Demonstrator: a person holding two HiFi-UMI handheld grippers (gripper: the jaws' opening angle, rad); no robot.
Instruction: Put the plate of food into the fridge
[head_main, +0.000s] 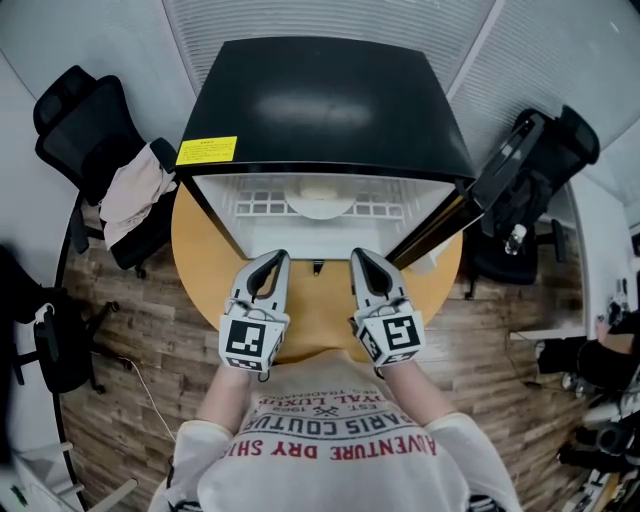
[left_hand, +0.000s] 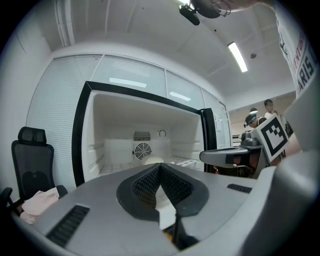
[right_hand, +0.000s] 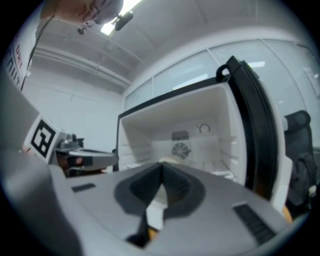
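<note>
Looking down from the head camera and starting on the left: a black office chair (head_main: 75, 110) is sitting beside the round wooden table (head_main: 200, 250) with a pale cloth (head_main: 135, 190) draped over it. The black mini fridge (head_main: 320, 100) is standing on the table with a yellow sticker (head_main: 206, 150) on its top left corner. Its door (head_main: 440, 225) is hanging open to the right. The plate of food (head_main: 320, 198) is already resting on the white wire shelf (head_main: 260, 205) inside, about in the middle. The left gripper (head_main: 278, 258) and right gripper (head_main: 360, 256) are hovering side by side just outside the opening, apart from the plate, both pointing in.

The gripper cameras are showing stuff the top view isn't: a round fan grille (left_hand: 142, 150) on the fridge's back wall, plus a little dial (right_hand: 203, 128) above it in the right gripper view. The plate is only peeking over the jaw tips there as a pale lump. They're also settling the jaws question. On each gripper the tips are pressing together with nothing between them, so both are clenched and empty. Each camera is catching the other gripper off to the side too. Over on the far right, a second black chair (head_main: 530, 170) is sitting past the door.
</note>
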